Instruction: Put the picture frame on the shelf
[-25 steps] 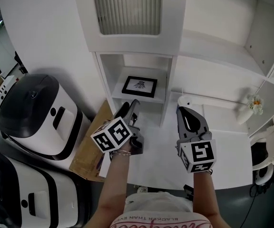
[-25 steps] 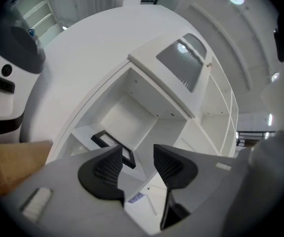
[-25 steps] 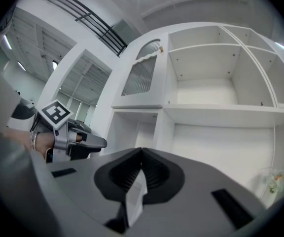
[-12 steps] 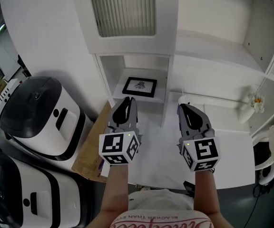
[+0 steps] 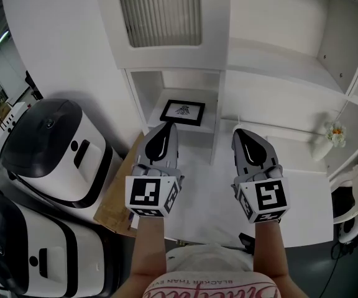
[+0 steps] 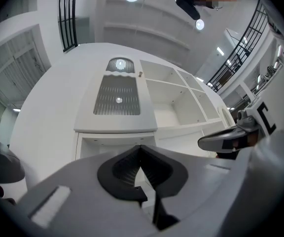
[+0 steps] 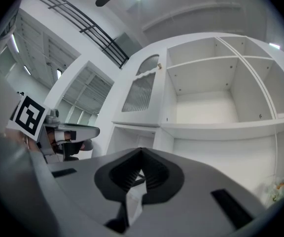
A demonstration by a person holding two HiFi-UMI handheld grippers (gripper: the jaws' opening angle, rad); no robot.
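Note:
The picture frame, black with a white mat and a small dark drawing, lies flat on the low shelf of a narrow cubby under a ribbed cabinet door. My left gripper hovers just in front of that cubby, a little short of the frame, shut and empty. Beside it, my right gripper is level with it, also shut with nothing in it. In the left gripper view the left gripper has its jaws together; the right gripper looks the same in its own view.
Two large black-and-white machines stand at the left, with a brown cardboard sheet beside them. The white counter runs to the right. A small vase of flowers stands in the right shelf bay.
The left gripper has rolled from tilted to level and drawn slightly back from the cubby, and its jaws have closed. The right gripper has hardly moved. The frame stays on the shelf.

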